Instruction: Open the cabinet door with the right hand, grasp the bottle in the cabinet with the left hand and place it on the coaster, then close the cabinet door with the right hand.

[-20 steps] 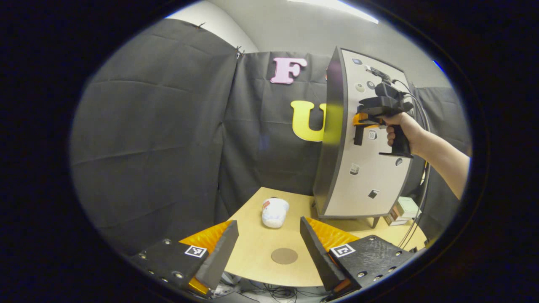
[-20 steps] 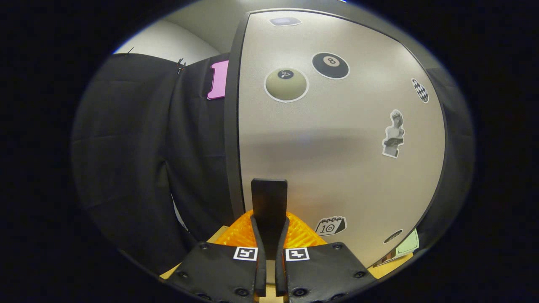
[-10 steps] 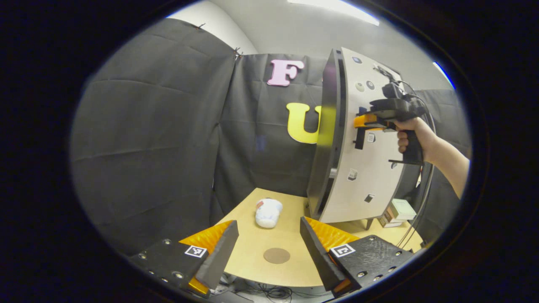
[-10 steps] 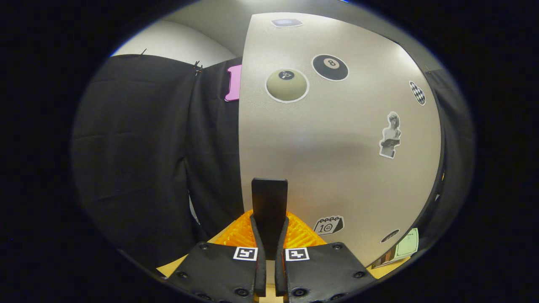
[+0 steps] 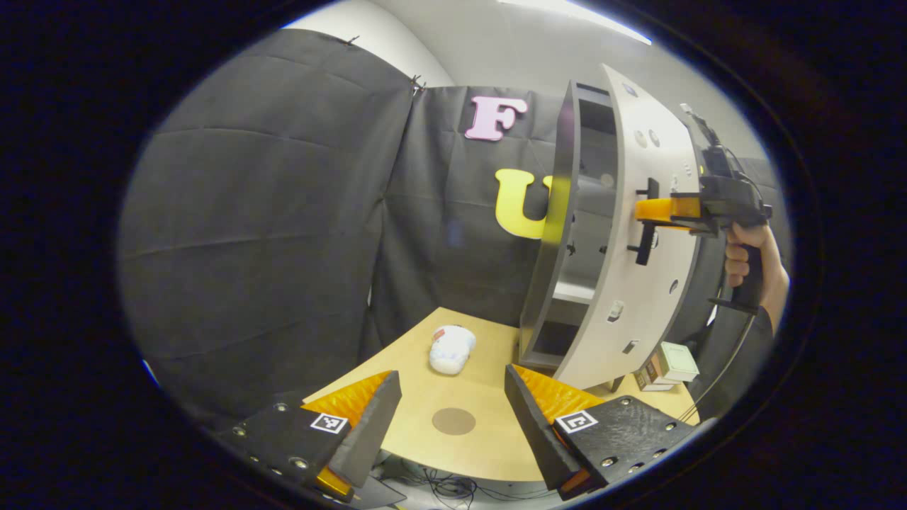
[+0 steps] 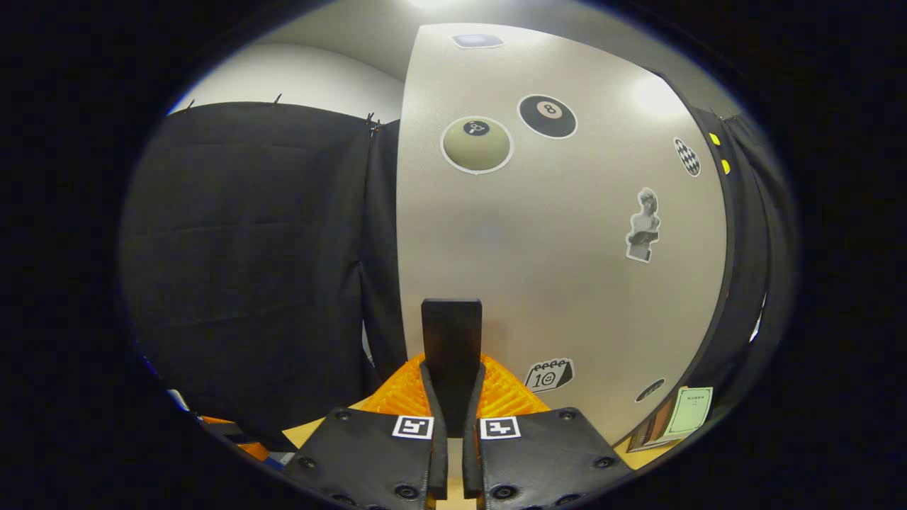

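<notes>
Right claw [image 6: 453, 397] clenched on the handle [image 6: 451, 340] of the cabinet door [image 6: 567, 234], door swung partly ajar. Left claw [image 5: 446, 418] spread wide above the surface [image 5: 425, 397], over the coaster [image 5: 453, 421].

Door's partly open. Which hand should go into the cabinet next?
Left. The left tongs are open and free, facing the cabinet opening; the right tongs are clamped on the door handle, so that hand is occupied.
</notes>
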`<act>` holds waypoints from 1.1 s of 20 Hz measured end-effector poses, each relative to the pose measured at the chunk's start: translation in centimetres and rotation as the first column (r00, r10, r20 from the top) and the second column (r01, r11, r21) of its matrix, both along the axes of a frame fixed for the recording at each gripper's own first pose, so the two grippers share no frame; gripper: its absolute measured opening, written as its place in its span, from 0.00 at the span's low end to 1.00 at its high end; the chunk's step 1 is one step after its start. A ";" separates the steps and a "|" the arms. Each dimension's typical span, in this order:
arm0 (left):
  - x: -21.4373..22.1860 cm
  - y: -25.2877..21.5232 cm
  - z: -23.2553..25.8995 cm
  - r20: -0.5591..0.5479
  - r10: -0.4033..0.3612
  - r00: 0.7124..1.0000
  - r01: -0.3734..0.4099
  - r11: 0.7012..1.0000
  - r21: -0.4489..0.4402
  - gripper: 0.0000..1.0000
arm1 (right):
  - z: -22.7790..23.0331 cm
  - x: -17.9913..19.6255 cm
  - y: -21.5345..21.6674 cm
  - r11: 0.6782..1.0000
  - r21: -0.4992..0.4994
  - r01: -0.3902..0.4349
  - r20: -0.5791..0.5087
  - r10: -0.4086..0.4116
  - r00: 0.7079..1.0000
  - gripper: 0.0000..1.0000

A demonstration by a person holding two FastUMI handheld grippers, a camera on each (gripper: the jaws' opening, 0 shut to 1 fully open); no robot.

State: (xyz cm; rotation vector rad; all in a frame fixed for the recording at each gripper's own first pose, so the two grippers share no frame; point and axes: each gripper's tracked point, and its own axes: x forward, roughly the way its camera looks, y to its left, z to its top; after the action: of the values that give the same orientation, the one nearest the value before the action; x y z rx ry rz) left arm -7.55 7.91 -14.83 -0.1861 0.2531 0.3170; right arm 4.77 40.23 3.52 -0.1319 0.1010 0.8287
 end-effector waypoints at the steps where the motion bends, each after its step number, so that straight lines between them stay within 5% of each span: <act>1: 0.3 -0.2 0.3 0.014 0.004 1.000 -0.004 1.000 -0.005 0.89 | 0.0 0.1 0.0 1.000 0.002 -0.005 0.008 0.005 1.000 0.07; 13: -0.1 0.3 2.4 0.082 0.080 0.993 -0.086 0.994 0.064 0.89 | 0.1 0.6 -0.6 0.997 0.036 -0.061 -0.017 0.061 0.998 0.10; 22: 0.3 -1.9 2.9 0.093 0.005 0.996 -0.013 0.996 0.088 0.89 | 0.3 1.2 -1.8 0.997 0.079 -0.020 -0.036 0.023 0.999 0.10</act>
State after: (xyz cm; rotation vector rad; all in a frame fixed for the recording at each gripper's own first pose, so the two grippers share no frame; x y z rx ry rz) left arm -7.23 5.98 -11.93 -0.1146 0.1459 0.3272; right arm 5.96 38.47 3.78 -0.0432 0.1017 0.8558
